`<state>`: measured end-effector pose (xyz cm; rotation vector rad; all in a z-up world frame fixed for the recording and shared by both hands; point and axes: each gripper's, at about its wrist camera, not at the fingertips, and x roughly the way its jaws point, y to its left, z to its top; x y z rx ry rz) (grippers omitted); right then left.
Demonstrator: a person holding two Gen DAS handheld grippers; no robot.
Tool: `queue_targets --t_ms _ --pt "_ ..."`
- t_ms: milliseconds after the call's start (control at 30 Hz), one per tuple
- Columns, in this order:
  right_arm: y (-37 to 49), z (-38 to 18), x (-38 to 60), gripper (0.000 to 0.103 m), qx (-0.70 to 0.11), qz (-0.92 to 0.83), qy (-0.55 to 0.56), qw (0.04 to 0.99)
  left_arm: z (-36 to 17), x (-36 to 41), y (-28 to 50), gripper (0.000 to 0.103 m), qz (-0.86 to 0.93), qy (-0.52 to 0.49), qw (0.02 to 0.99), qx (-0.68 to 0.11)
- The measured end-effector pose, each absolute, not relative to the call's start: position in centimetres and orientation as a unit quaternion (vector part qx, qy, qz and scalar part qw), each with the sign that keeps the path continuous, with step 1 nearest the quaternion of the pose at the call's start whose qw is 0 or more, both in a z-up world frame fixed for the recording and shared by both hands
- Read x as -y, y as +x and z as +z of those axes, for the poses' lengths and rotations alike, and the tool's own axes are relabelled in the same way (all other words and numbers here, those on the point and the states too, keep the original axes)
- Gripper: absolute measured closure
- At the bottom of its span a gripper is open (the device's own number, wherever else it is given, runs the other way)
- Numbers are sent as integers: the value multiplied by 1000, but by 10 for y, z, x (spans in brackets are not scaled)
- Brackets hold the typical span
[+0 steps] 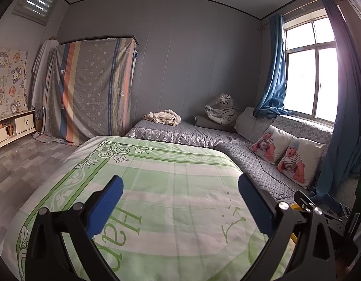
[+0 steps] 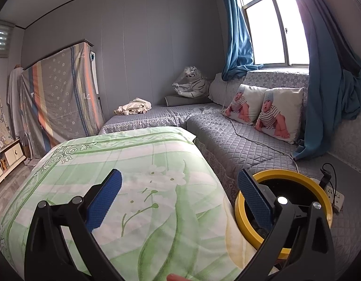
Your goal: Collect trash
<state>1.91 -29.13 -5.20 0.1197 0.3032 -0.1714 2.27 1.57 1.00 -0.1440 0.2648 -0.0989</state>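
Observation:
My left gripper [image 1: 180, 185] is open above a green and white patterned cloth [image 1: 157, 199] that covers a raised surface, with nothing between its blue pads. My right gripper [image 2: 179, 180] is open too, over the same cloth [image 2: 133, 175]. A round bin with a yellow rim [image 2: 283, 175] and a black inside stands just right of the cloth, partly behind my right finger [image 2: 255, 199]. A sliver of that yellow rim [image 1: 294, 207] shows in the left wrist view. No loose trash is visible in either view.
A grey quilted sofa [image 2: 239, 140] runs along the wall with two printed cushions [image 2: 262, 107], a plush tiger [image 2: 192, 84] and crumpled cream fabric [image 2: 133, 109]. A white power strip [image 2: 335, 195] lies beside the bin. A sheet-covered cabinet [image 1: 91, 89] and tiled floor [image 1: 23, 161] are left.

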Motion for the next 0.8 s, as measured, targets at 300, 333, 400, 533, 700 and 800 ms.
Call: queue_targets --t_ms 300,333,400,533,700,800 --pt "20 -53 291 8 -155 -81 58 983 9 -18 21 8 -53 -76 986 -138" --pt "20 -53 291 8 -156 -81 59 983 9 -18 22 8 -53 -76 986 -138" --pt "21 -54 291 8 -159 -79 61 982 9 -18 21 8 -54 -77 986 -139" --pt "22 -55 289 8 -162 -78 58 982 9 -18 22 8 -57 -78 985 -142" --pt "22 -56 288 8 -165 -75 57 982 8 -19 22 8 -61 -79 984 -145" --pt "23 -56 289 8 -167 -76 59 981 8 -18 23 8 -62 -80 984 -147"
